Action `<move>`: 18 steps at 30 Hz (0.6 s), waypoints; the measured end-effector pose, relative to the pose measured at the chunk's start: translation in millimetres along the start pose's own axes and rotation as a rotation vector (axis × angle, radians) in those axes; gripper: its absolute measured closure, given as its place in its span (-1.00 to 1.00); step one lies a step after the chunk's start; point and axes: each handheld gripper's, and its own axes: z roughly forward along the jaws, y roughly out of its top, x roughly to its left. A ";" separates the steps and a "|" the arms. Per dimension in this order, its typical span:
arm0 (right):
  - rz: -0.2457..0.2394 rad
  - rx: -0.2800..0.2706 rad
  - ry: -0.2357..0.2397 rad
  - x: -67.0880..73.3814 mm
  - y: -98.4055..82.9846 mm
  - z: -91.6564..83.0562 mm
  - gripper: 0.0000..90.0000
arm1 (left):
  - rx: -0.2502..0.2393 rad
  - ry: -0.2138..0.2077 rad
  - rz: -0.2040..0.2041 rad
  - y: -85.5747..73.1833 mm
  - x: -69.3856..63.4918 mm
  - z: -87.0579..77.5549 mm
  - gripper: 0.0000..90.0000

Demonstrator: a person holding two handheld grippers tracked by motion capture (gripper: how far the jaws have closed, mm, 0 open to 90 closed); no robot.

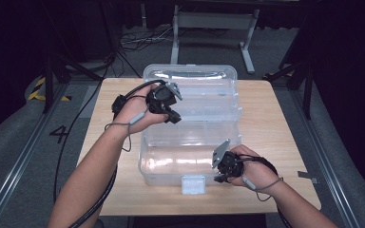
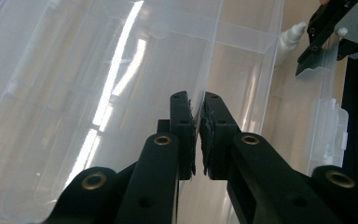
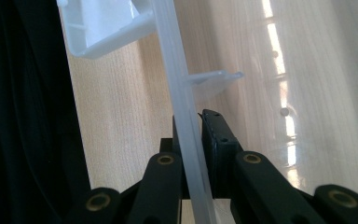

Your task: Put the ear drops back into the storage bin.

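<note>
A: What is at the left?

B: The left gripper, in the person's left hand, sits over the left middle of the clear plastic storage box, which stands open in the middle of the pale wooden table. In the left gripper view its jaws are clenched on a thin clear edge of the box, with just a sliver showing between the pads.

A: And the box itself?

B: Its raised clear plastic lid stands at the far side, and a white latch sits on the near wall.

A: The right?

B: The right gripper, in the right hand, is at the box's near right corner. In the right gripper view its jaws are grasping the box's thin upright wall, pads pressed against both faces.
</note>
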 end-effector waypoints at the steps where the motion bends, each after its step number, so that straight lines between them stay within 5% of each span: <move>1: 0.001 0.000 0.000 0.1 0.0 0.0 0.89 | 0.004 -0.001 0.002 -0.3 -1.4 -0.5 0.88; 18: 0.014 0.002 -0.012 2.6 -1.1 -0.6 0.87 | 0.007 -0.010 0.027 -4.9 -15.1 -2.4 0.89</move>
